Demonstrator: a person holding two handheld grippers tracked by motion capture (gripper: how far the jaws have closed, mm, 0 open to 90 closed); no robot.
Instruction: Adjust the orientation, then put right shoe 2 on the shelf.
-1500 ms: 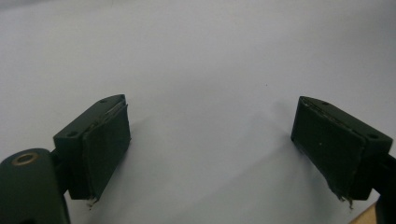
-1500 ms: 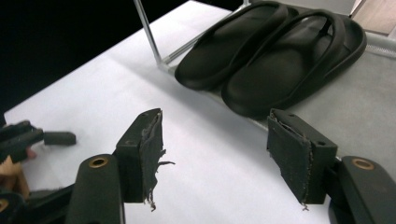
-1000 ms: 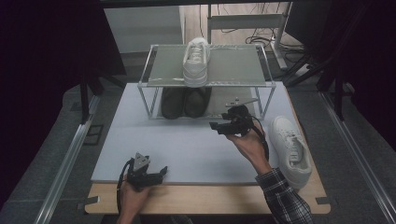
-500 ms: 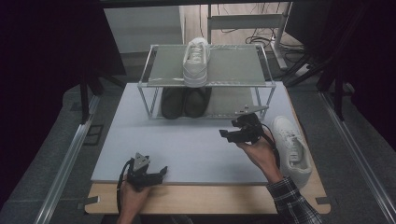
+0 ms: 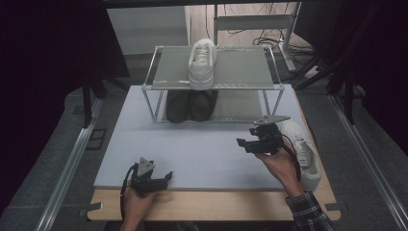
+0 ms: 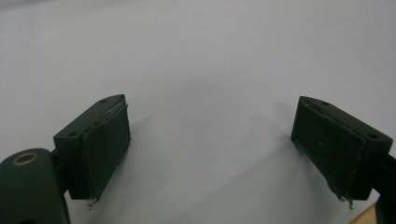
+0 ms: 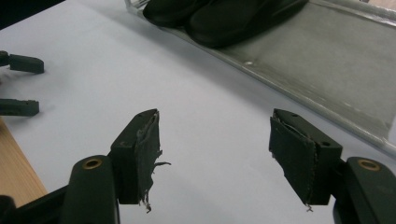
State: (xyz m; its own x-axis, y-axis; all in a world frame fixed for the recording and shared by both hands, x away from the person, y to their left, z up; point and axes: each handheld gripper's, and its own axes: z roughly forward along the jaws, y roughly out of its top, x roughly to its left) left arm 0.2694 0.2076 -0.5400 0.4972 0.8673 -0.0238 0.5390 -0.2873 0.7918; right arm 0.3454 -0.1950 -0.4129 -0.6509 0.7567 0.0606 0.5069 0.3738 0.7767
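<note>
The likely thing to move is the white shoe (image 5: pixel 300 149) lying on the table's right edge, at about four o'clock from the rack (image 5: pixel 214 86), toe toward the rack. Its mate, the other white shoe (image 5: pixel 202 62), sits on the top shelf, and a black pair (image 5: pixel 190 105) sits below. The right gripper (image 5: pixel 248 144) hovers just beside the loose shoe at its nine o'clock, jaws spread, holding nothing, facing away from it. To grip well, I'd turn it toward the shoe and pinch the side wall near the collar. The left gripper (image 5: pixel 161 177) rests at seven o'clock on the mat (image 5: pixel 207 159), jaws apart and empty.
</note>
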